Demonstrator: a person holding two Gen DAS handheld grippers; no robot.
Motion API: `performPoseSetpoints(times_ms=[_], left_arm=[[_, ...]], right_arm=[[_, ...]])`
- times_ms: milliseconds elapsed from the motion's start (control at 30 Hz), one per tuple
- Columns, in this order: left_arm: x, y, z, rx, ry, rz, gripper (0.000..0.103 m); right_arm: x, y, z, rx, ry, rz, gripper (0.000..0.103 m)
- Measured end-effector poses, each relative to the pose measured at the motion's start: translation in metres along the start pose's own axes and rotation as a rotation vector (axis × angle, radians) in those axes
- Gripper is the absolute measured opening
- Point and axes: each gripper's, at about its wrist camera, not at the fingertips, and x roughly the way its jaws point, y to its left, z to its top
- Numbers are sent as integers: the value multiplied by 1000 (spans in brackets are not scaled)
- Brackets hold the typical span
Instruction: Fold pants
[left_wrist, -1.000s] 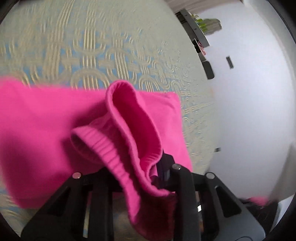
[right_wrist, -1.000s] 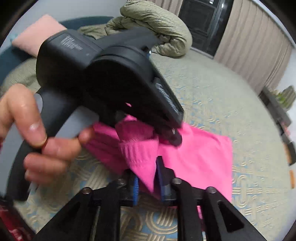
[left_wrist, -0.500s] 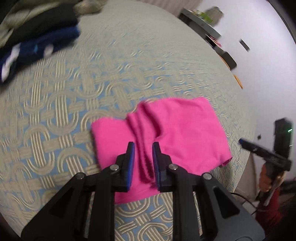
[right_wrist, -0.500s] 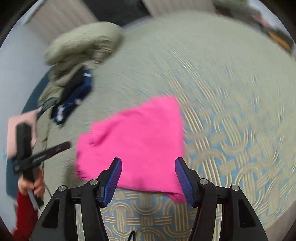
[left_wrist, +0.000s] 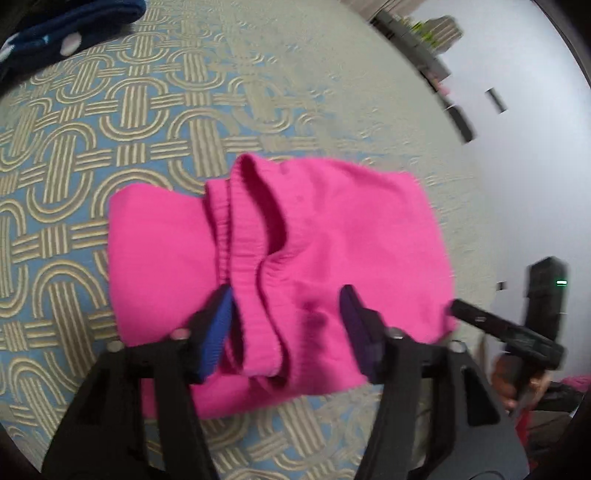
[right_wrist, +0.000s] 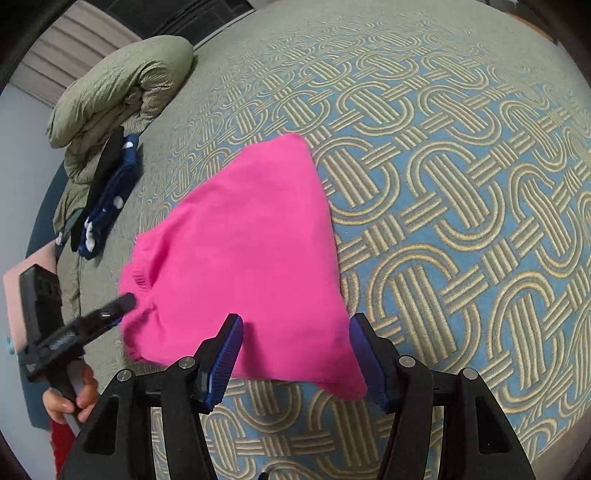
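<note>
Between the left gripper (left_wrist: 286, 326) fingers sits the ribbed waistband (left_wrist: 245, 236) of the pink pants (left_wrist: 332, 240); jaws are opening, pads off the cloth on both sides, so nothing is gripped. Waistband runs as a raised, curled ridge from between the fingers straight ahead to the far edge of the folded bundle. Rest of the pants lies flat in a compact folded block on the patterned bedspread (left_wrist: 74, 155), spreading to either side of the fingers and ahead of them. Right gripper (right_wrist: 295, 354) has its jaws set wide, blue pads clear of the fabric; near edge of the pants (right_wrist: 251, 251) falls between its fingers, with the near corner just beside the right-hand finger. From that view the left gripper's (right_wrist: 123, 304) tip comes in at the bundle's left edge, next to the waistband end, with a hand (right_wrist: 72, 400) on its handle. Well ahead and left of the right fingers: a navy dotted garment (right_wrist: 110, 199) beside a rolled green quilt (right_wrist: 118, 88).
</note>
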Motion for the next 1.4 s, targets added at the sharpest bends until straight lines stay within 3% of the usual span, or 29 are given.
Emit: performPoseSetpoints(times_ms=[33,100,233,367,500,633,733,833,900,967,1100,1133,1167,1200,1233,1300,1400], left_arm=[[0,0,0,1,-12,25,21],[-4,2,2,-27,-16,-27,11],[-40,-4,1,2,-99,-21,9],[-81,-29,-1,100,-160,-22,9],[-90,-27,-2,164,-149,20,10],[-58,10,-7,97,-107,170,10],[-44,48,-19,-46,-38,107,10],[-48,57,-26,-105,-47,30,11],[-52,56,-30,-118,-57,-22,23],[-53,53,-30,-120,-70,-24,55],[-38,38,-27,-81,-36,-23,60],[-32,36,-27,-69,-27,-27,55],[-26,35,-27,-50,-23,-16,35],[-23,32,-27,-23,-26,30,22],[-21,30,-27,-2,-27,66,16],[-31,32,-27,-14,-53,57,13],[-59,34,-32,28,-123,116,12]], right_arm=[[-2,-2,-2,3,-2,1,61],[-3,-4,-3,8,-4,3,61],[-7,-8,-5,11,-5,10,61],[-14,-7,-4,9,-23,17,61],[-16,-6,-4,-12,-25,3,61],[-6,-7,-6,-10,9,-14,61],[-2,-5,-9,-25,24,-17,61],[0,-2,-9,-47,29,-37,61],[1,-3,-8,-39,31,-38,61],[2,-2,-5,-31,33,-37,61],[5,4,-3,-46,33,-45,61],[6,5,-2,-47,35,-46,61],[7,6,-2,-46,37,-47,61],[9,7,-1,-43,38,-49,61],[10,5,0,-42,39,-49,61],[10,6,2,-38,38,-50,61],[8,7,4,-51,27,-50,61]])
